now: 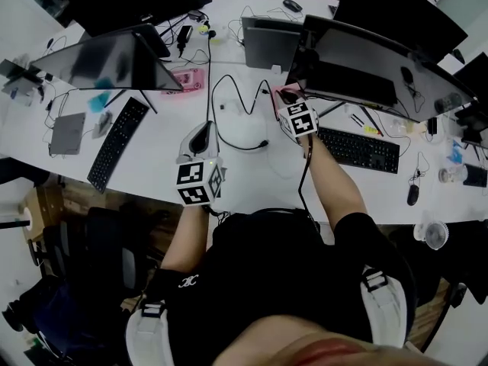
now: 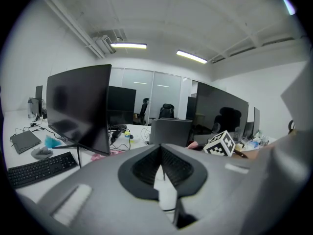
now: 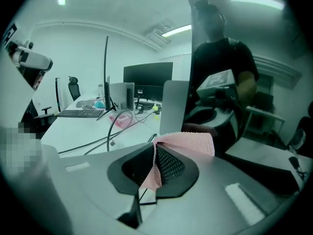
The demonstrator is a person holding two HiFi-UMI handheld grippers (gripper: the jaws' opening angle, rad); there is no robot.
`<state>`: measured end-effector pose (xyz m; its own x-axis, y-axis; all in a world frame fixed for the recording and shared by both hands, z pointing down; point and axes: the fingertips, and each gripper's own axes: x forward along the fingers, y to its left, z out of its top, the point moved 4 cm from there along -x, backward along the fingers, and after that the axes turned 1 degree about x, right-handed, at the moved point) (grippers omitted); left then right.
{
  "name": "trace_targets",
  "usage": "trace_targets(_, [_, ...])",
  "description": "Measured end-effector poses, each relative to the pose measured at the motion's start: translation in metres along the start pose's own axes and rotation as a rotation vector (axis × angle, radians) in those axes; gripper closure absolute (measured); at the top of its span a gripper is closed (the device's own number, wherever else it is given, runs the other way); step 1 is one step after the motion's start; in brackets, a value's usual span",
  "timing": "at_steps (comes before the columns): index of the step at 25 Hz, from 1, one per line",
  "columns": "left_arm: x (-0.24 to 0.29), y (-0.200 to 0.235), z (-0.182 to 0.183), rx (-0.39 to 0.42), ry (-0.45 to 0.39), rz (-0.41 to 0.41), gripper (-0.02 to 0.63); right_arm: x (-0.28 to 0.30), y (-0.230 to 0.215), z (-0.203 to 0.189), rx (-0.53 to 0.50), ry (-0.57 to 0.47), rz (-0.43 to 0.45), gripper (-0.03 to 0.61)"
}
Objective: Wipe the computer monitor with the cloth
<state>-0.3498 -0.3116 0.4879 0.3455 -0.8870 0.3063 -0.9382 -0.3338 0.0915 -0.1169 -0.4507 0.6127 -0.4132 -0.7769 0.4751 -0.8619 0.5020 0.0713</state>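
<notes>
The right gripper [image 3: 155, 164] has its two black ribbed pads closed together on a fold of the pink cloth [image 3: 191, 142]. The cloth is a thin, waffle-textured fabric. Its free part stands up past the jaw tips as a rough rectangular flap.

Just beyond the flap is the glossy dark screen of the right-hand monitor [image 3: 222, 77], which reflects the person and the gripper. Whether the cloth actually touches the glass cannot be determined. In the head view, the right gripper [image 1: 287, 97] points at the lower left corner of this wide, slightly curved monitor [image 1: 381, 67], and the cloth [image 1: 284, 92] shows as a small pink patch at the jaw tips.

The left gripper [image 2: 160, 154] has its ribbed pads meeting at the tips, with only a narrow slit behind them and nothing between them. In the head view, the left gripper [image 1: 200, 134] rests low over the white desk [image 1: 252, 175], well apart from the right one.

Outward from the grippers:
- A thin black cable [image 1: 229, 107] loops across the smooth desktop between the two grippers.
- A flat black keyboard [image 1: 358, 149] lies under the right-hand monitor.
- A second keyboard [image 1: 118, 143] lies at an angle beside the left-hand monitor [image 1: 107, 61], a thin dark panel.
- A grey rectangular panel [image 1: 271, 43] stands upright between the monitors.
</notes>
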Motion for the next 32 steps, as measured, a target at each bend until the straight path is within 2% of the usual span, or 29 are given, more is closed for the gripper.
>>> trace_targets(5, [0.006, 0.004, 0.004, -0.001, -0.016, -0.034, 0.565, -0.012, -0.001, 0.034, 0.01, -0.083, -0.065, 0.569])
trace_targets(14, [0.022, -0.004, 0.012, -0.008, -0.038, -0.098, 0.565, -0.057, -0.009, 0.109, 0.022, -0.319, -0.243, 0.568])
trace_targets(23, [0.031, -0.016, 0.014, -0.006, -0.039, -0.139, 0.565, -0.101, -0.016, 0.169, -0.011, -0.493, -0.313, 0.568])
trace_targets(32, [0.027, -0.022, 0.02, -0.006, -0.057, -0.139, 0.565, -0.153, -0.017, 0.247, -0.087, -0.687, -0.385, 0.569])
